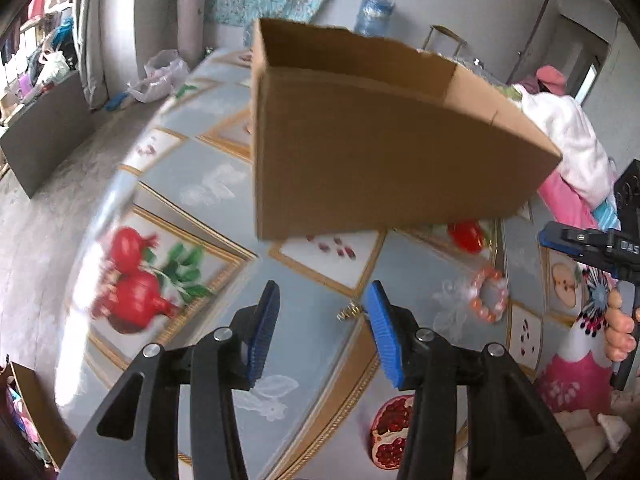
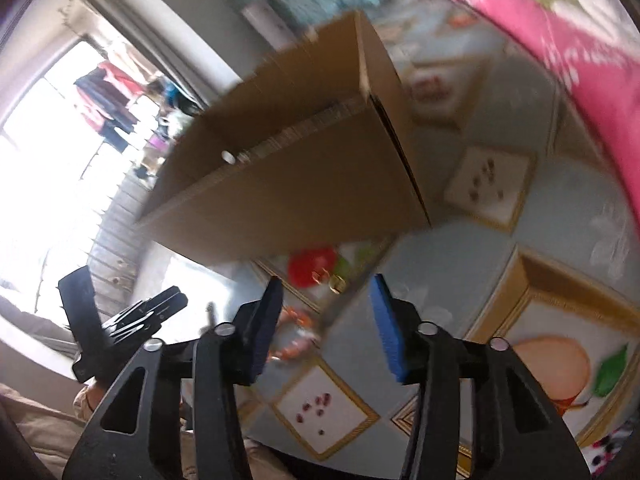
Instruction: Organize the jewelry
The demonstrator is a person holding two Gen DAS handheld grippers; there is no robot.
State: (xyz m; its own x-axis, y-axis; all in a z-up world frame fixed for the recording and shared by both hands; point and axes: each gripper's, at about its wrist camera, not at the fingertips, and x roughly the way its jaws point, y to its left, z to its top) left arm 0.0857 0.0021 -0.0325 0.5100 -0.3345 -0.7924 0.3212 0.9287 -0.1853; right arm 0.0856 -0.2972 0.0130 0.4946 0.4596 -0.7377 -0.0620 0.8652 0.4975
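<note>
An open-topped cardboard box [image 1: 360, 140] [image 2: 300, 168] stands on the fruit-patterned tablecloth [image 1: 208, 184]. An orange and pink bead bracelet [image 1: 489, 295] [image 2: 296, 336] lies on the cloth in front of the box; in the right wrist view my finger half hides it. A small gold piece [image 1: 348, 312] [image 2: 334, 282] lies on the cloth between the bracelet and my left gripper. My left gripper [image 1: 325, 286] is open over the cloth with nothing between its blue pads. My right gripper [image 2: 327, 280] [image 1: 592, 240] is also open and holds nothing. A small white round thing [image 2: 229, 157] shows inside the box.
A pile of pink and white fabric [image 1: 568, 136] [image 2: 560, 52] lies to the right of the box. A plastic bag [image 1: 160, 76] sits at the table's far left, and a water bottle [image 1: 374, 12] stands behind the box. The table edge [image 1: 116, 200] curves down the left.
</note>
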